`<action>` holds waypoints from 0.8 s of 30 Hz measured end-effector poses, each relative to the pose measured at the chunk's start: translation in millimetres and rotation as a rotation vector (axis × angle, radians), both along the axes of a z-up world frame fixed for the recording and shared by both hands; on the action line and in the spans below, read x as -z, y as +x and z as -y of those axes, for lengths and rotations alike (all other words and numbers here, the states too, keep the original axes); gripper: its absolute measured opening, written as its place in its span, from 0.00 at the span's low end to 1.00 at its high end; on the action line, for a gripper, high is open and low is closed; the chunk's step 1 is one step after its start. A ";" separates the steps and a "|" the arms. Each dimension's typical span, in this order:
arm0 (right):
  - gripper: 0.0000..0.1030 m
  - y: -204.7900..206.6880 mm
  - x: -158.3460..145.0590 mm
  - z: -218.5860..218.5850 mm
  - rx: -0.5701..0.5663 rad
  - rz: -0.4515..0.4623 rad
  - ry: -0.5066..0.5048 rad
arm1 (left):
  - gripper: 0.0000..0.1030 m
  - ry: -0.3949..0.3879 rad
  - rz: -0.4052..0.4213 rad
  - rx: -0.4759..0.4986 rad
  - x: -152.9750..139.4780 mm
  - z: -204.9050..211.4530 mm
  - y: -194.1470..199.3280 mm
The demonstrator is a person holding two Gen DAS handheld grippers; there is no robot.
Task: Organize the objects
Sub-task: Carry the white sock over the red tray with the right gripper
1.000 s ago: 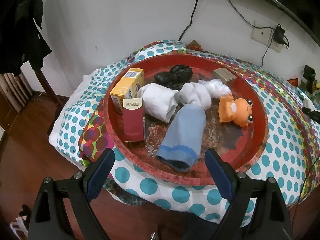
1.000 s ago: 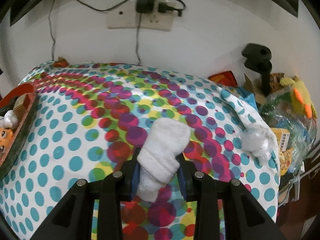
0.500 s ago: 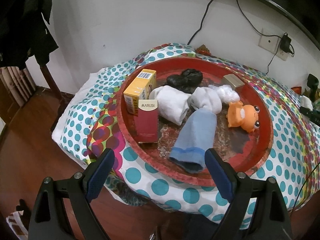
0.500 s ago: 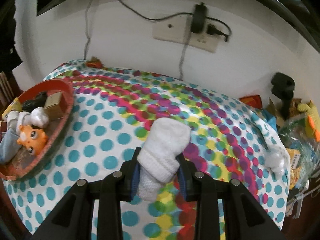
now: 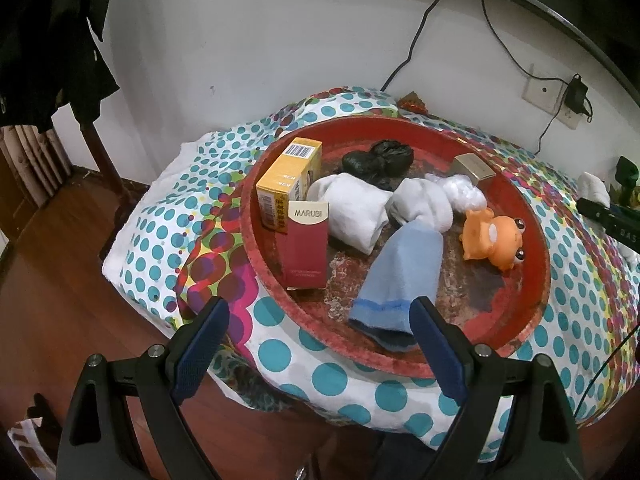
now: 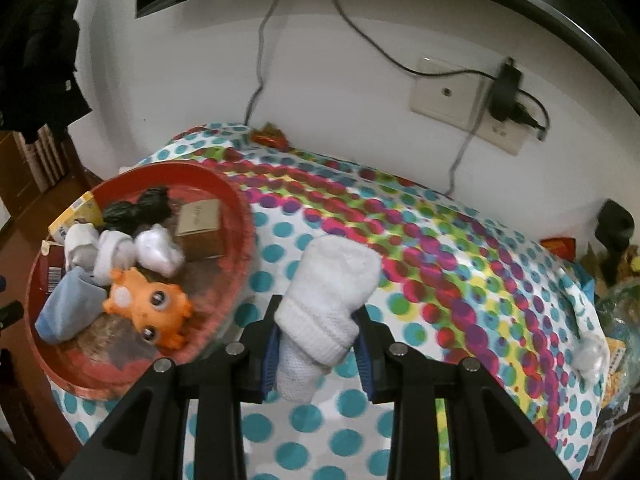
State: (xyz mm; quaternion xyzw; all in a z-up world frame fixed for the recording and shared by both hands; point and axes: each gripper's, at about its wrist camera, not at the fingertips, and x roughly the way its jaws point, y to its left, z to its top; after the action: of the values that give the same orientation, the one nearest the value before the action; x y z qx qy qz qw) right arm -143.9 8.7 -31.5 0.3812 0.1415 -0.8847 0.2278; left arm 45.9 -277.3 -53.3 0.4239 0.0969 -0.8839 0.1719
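Observation:
A round red tray (image 5: 536, 288) (image 6: 240, 216) rests on the polka-dot cloth. In it lie a blue sock (image 5: 400, 276), rolled white socks (image 5: 356, 212), an orange toy (image 5: 496, 240) (image 6: 148, 300), a yellow box (image 5: 288, 184), a red box (image 5: 306, 252), a black bag (image 5: 376, 160) and a tan box (image 5: 474, 166). My left gripper (image 5: 320, 340) stands open just before the tray's near rim, nothing between its fingers. My right gripper (image 6: 318, 344) is shut on a white sock (image 6: 328, 300), held above the cloth right of the tray.
The dotted cloth (image 6: 440, 280) covers a table against a white wall with a socket (image 6: 460, 96) and cables. Clutter and a white wad (image 6: 592, 356) sit at the table's right end. Wooden floor (image 5: 48, 312) and a dark hanging garment (image 5: 40, 40) lie to the left.
My right gripper has carried the white sock leftward across the cloth, so the red tray has come into its view. The left gripper has hardly moved.

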 end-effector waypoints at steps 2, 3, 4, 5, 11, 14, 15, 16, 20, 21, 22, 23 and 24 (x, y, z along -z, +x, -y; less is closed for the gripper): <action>0.31 1.7 -0.4 10.0 -0.016 0.003 0.000 | 0.88 0.002 0.001 0.001 1.0 2.0 0.6; 0.31 2.6 -0.7 15.3 -0.023 0.002 0.003 | 0.88 -0.001 0.002 -0.001 1.0 2.4 0.8; 0.31 3.0 -0.7 19.8 -0.029 0.005 0.003 | 0.88 -0.003 0.002 -0.004 1.0 2.9 1.3; 0.31 3.9 -1.2 26.5 -0.039 0.008 0.001 | 0.88 -0.002 0.001 -0.003 1.2 4.6 2.0; 0.31 9.4 -3.3 60.1 -0.085 0.017 -0.001 | 0.88 0.008 -0.002 -0.013 0.3 12.7 3.2; 0.31 10.9 -4.5 78.3 -0.109 0.025 -0.014 | 0.88 0.016 -0.002 -0.012 0.7 16.7 3.2; 0.31 12.0 -5.1 85.3 -0.118 0.026 -0.016 | 0.88 0.014 -0.002 -0.014 0.8 17.6 3.1; 0.31 12.8 -5.5 93.6 -0.129 0.026 -0.016 | 0.88 0.013 0.000 -0.015 1.3 18.3 2.8; 0.31 13.0 -3.7 120.0 -0.161 0.031 -0.003 | 0.88 0.013 0.011 -0.018 3.2 20.9 0.2; 0.32 13.0 -2.9 127.3 -0.168 0.033 -0.001 | 0.88 0.013 0.012 -0.016 3.6 21.1 -0.4; 0.32 12.7 -2.2 133.0 -0.174 0.038 -0.001 | 0.88 0.013 0.012 -0.015 3.6 21.3 -0.9; 0.32 11.8 -1.2 138.7 -0.179 0.042 0.002 | 0.88 0.010 0.012 -0.015 3.5 21.7 -1.5; 0.32 11.0 -0.2 144.9 -0.181 0.042 0.008 | 0.88 0.006 0.014 -0.016 3.6 21.9 -2.3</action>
State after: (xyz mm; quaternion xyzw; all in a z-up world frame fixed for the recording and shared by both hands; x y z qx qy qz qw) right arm -132.9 -136.2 -31.3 0.3861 0.1740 -0.8518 0.3083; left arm 43.7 -299.3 -56.9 0.4300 0.1017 -0.8792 0.1784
